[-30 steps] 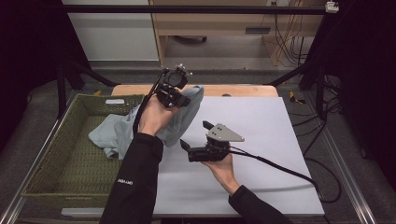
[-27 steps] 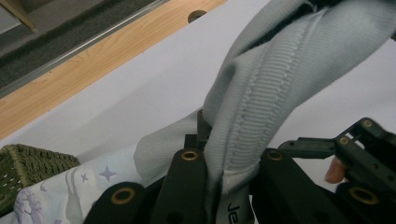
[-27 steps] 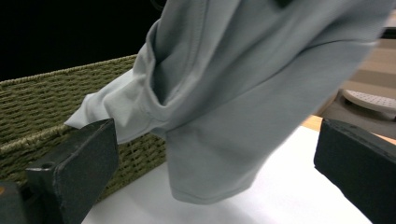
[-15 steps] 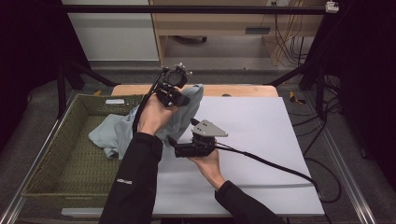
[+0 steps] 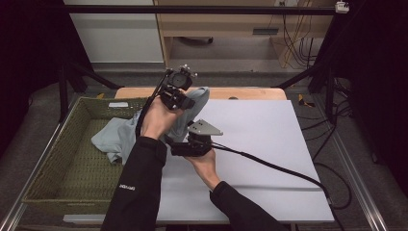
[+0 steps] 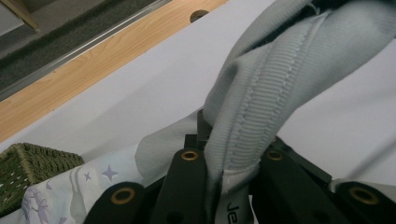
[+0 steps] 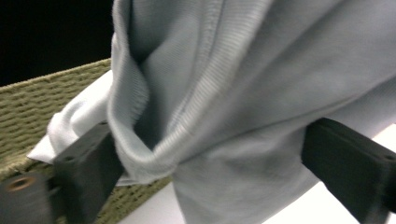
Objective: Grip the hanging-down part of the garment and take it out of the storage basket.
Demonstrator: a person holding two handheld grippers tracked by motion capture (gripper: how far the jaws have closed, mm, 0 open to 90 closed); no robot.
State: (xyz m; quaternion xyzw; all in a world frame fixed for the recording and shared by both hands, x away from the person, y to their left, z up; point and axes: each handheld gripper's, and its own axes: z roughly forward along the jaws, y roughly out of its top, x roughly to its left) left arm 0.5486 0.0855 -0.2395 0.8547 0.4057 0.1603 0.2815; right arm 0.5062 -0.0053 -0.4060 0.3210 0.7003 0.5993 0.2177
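Right gripper point(image 5: 168, 144), nearest, held low over the white table top point(image 5: 269, 144), pointing left toward the garment; jaws have just been closing, yet in the right gripper view they stand wide with a hanging fold of the pale blue-grey garment point(image 7: 243, 107) between them, pads not yet pressing on cloth; black cable point(image 5: 269, 166) trails right from it across the table.

Left gripper point(image 5: 185, 98), farther and higher, clamped tight on the ribbed neckband point(image 6: 261, 112) of that garment, by the sewn label; cloth lifted and hanging from this one pinch.

Garment in the high view point(image 5: 118, 137): upper part raised at the table's left edge, the rest draped leftward over the rim of the woven green basket point(image 5: 57, 159) and lying inside it; a printed patch with small stars point(image 6: 70, 191) shows low in the left gripper view.

Far side: bare wooden table edge point(image 5: 240, 93), then grey floor and a shelf with cables.

Risks, as judged:
- right jaws may close on a bunched double fold rather than a single edge, because the cloth between them hangs in a loose roll; the garment would then spread crooked;
- the tail in the basket may drag or snag on the wicker rim if the lift goes rightward fast;
- all the weight rests on the narrow neckband pinch; a sharp tug from the right side could pull it free;
- trailing cable could catch cloth once it is laid on the table.
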